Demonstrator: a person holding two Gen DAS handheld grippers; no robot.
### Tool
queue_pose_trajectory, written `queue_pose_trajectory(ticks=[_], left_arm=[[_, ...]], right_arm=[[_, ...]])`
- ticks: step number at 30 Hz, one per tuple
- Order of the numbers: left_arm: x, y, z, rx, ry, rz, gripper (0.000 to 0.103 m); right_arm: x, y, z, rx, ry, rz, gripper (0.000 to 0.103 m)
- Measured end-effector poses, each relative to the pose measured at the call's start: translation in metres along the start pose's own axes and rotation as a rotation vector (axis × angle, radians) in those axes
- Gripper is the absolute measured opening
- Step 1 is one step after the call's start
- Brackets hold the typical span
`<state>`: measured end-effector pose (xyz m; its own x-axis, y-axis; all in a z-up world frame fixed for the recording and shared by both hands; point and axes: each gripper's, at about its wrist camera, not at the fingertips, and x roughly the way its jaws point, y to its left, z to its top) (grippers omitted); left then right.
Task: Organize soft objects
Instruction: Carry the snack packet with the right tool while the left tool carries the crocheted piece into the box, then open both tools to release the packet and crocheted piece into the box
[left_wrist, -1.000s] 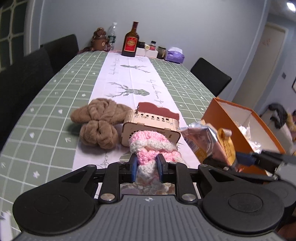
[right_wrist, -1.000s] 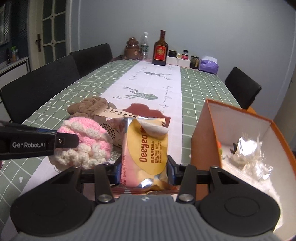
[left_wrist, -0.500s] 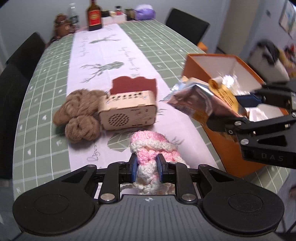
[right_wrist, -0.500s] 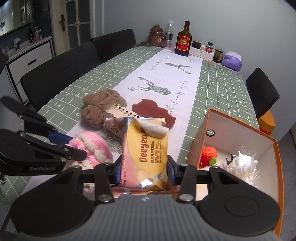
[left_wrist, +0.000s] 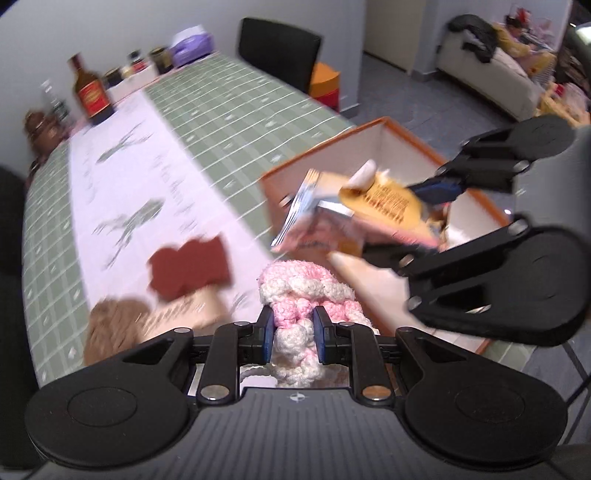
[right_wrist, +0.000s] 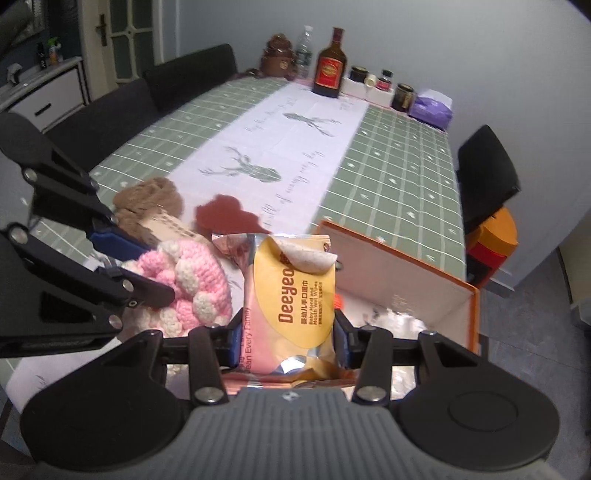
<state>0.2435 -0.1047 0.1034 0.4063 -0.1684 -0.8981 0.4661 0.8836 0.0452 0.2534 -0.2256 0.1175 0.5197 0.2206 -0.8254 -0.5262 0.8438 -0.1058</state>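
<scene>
Both grippers loaded and up off the table! Left gripper (left_wrist: 293, 334) is pinched in narrow on the pink-and-white knitted hat (left_wrist: 306, 295), yarn bulging round the pads: soft, light, it'll squash and sag, so a grip deep in the bulk looks safest. Right gripper (right_wrist: 288, 341) is closed across the lower part of the pack of wet wipes (right_wrist: 290, 299), floppy and slick-skinned, hovering over the near edge of the orange box (right_wrist: 436, 273)

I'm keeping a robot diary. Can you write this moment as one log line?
left tool: shut on pink knit toy | right tool: shut on wipes pack | both held beside orange box | brown yarn: on table
</scene>
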Motion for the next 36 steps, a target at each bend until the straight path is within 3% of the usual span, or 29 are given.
queue_pose_trajectory(ticks=[8, 16, 21, 30, 36], left_arm=[[0.041, -0.043, 0.043, 0.109, -0.001, -0.031, 0.024], [0.114, -0.067, 0.053, 0.177, 0.102, -0.028, 0.024], [0.132, -0.076, 0.050, 0.233, 0.121, 0.024, 0.024], [0.141, -0.075, 0.041, 0.258, 0.143, 0.042, 0.025], [0.137, -0.071, 0.036, 0.248, 0.110, 0.027, 0.041]], right_arm=[[0.024, -0.062, -0.032, 0.076, 0.116, -0.084, 0.045], [0.072, -0.082, -0.069, 0.074, 0.224, -0.074, 0.045], [0.085, -0.076, -0.075, 0.025, 0.236, -0.081, 0.047], [0.094, -0.067, -0.080, -0.016, 0.259, -0.009, 0.056], [0.091, -0.059, -0.078, -0.033, 0.279, -0.002, 0.058]])
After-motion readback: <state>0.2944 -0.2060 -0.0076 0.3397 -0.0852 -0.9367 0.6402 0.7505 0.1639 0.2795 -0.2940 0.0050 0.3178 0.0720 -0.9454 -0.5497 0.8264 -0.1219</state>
